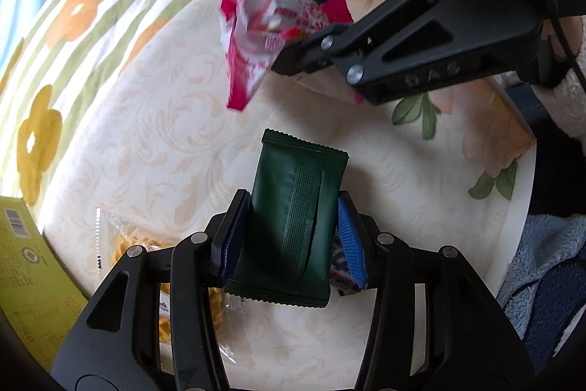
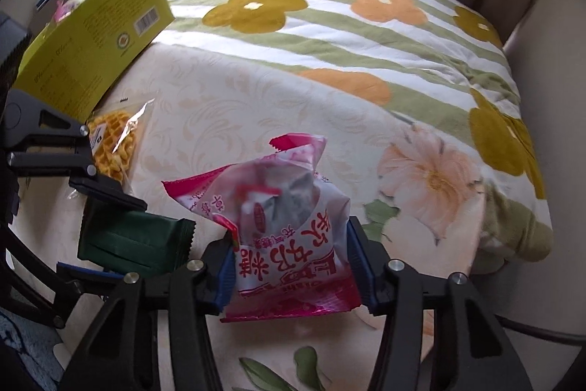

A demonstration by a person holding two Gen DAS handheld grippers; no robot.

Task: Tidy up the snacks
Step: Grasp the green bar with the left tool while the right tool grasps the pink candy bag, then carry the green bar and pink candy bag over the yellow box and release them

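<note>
A dark green snack packet (image 1: pixel 289 171) stands upright between the blue pads of my left gripper (image 1: pixel 293 204), which is shut on its lower half just above the cream tablecloth (image 1: pixel 146 134). Further back, my right gripper (image 1: pixel 293 28) holds a pink and white snack packet (image 1: pixel 252 24) off the cloth. In the right wrist view the right gripper (image 2: pixel 291 244) is shut on that pink packet (image 2: pixel 285 207), its pads pressing both sides. The left gripper (image 2: pixel 121 237) with the green packet (image 2: pixel 146 244) is at the lower left there.
A clear bag of yellow waffle snacks (image 2: pixel 113 141) lies on the cloth beside a yellow-green box (image 2: pixel 91 35). A striped flower quilt (image 2: pixel 329 24) lies beyond the round table. The table's white rim (image 1: pixel 512 215) and a blue fleece (image 1: pixel 542 262) are at right.
</note>
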